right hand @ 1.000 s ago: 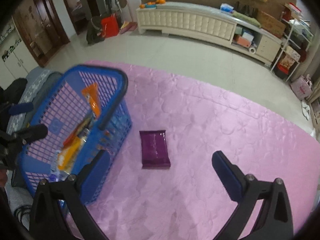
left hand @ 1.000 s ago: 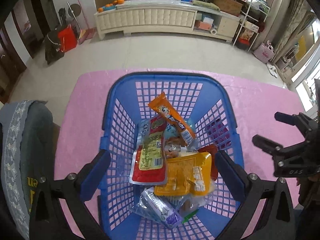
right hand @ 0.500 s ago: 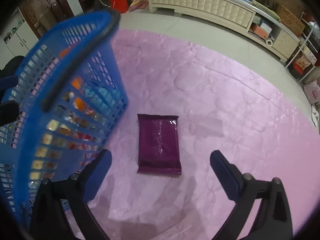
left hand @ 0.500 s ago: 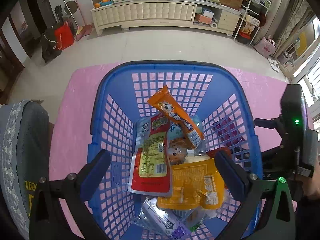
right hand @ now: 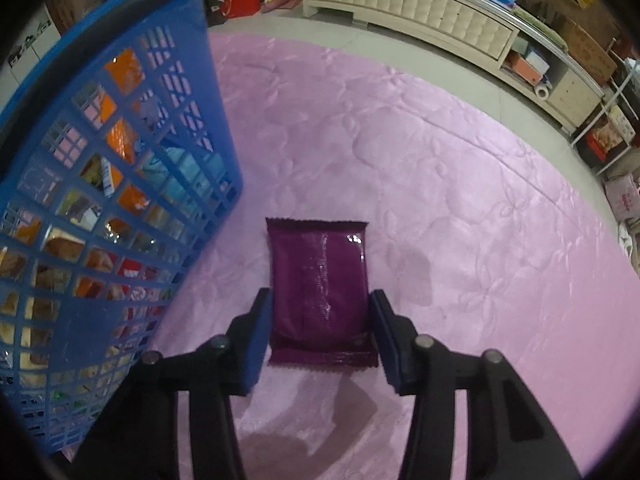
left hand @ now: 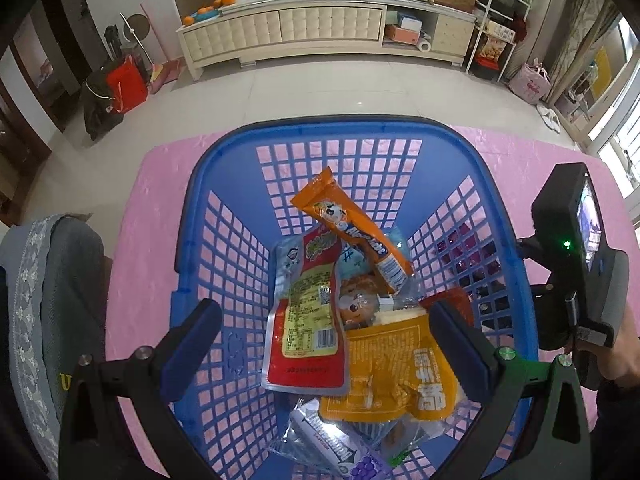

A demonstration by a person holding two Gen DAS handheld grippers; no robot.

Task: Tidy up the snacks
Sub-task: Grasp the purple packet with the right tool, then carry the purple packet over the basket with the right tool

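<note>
A blue plastic basket [left hand: 224,248] on the pink tablecloth [right hand: 440,168] holds several snack packets, among them an orange stick pack [left hand: 352,228], a red-and-yellow pouch [left hand: 308,320] and a yellow pouch [left hand: 392,372]. My left gripper [left hand: 324,324] is open and empty above the basket. A dark purple packet [right hand: 320,280] lies flat on the cloth right of the basket [right hand: 100,200]. My right gripper [right hand: 318,308] has come down around the packet's near end, a finger close on each side, narrowed to about its width. The packet still lies flat.
The right gripper's body [left hand: 572,264] and the hand holding it sit just right of the basket. A grey cushioned chair [left hand: 48,320] stands left of the table. A long white cabinet [left hand: 320,28] stands across the tiled floor.
My right gripper has moved down and forward onto the purple packet and its fingers have closed in from wide open. My left gripper has drifted forward over the basket, still open.
</note>
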